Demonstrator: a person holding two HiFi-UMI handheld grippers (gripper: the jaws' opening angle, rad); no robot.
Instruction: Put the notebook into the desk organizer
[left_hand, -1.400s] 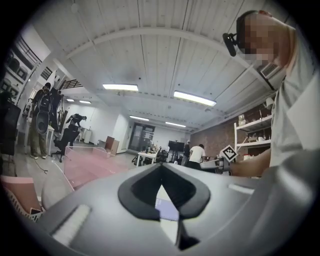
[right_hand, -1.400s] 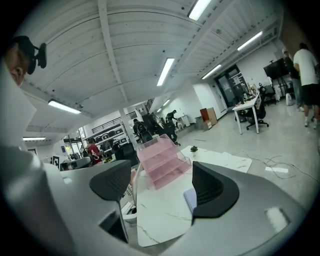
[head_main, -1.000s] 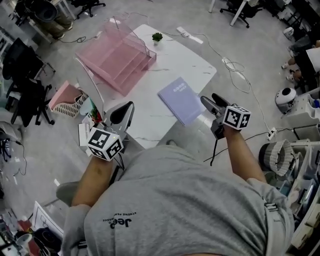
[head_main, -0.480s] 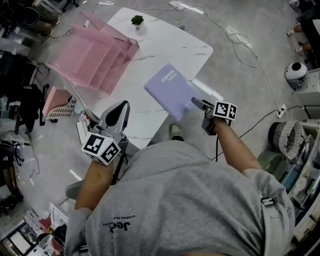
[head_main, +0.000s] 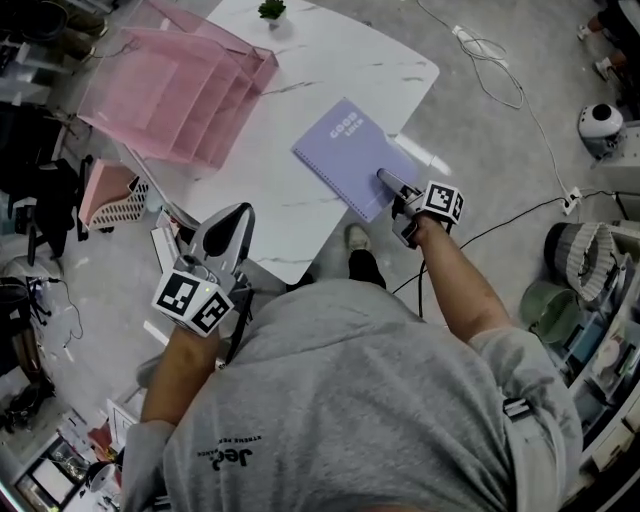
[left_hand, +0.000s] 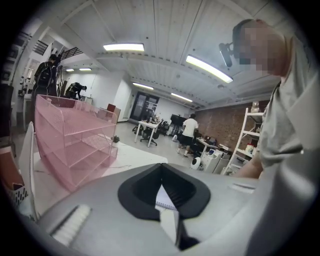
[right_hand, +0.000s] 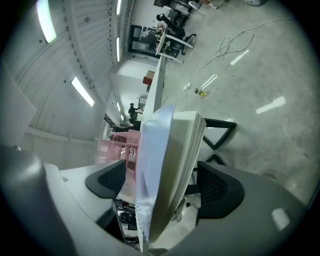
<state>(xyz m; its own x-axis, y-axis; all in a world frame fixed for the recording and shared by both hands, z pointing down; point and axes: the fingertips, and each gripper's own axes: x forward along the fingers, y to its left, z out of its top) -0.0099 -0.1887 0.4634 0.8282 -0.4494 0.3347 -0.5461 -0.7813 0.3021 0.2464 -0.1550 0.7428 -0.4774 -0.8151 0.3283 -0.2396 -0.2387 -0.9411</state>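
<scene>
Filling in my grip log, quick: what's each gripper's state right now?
Left gripper: shut, holding nothing.
Right gripper: open, its jaws have just been opening; the notebook edge stands between them, not clamped.

The notebook (head_main: 352, 152) reads "GOOD", the shirt (head_main: 350, 400) "Jeep".

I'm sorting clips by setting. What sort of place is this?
Probably an open-plan office or lab: work desks across the room, ceiling strip lights, and open shelving against a brick wall.

white marble-top table (head_main: 250, 190), grey floor (head_main: 480, 170) with trailing cables (head_main: 487, 47), ceiling strip lights (left_hand: 209, 69), brick wall (left_hand: 225, 125), far desks (left_hand: 148, 125)
</scene>
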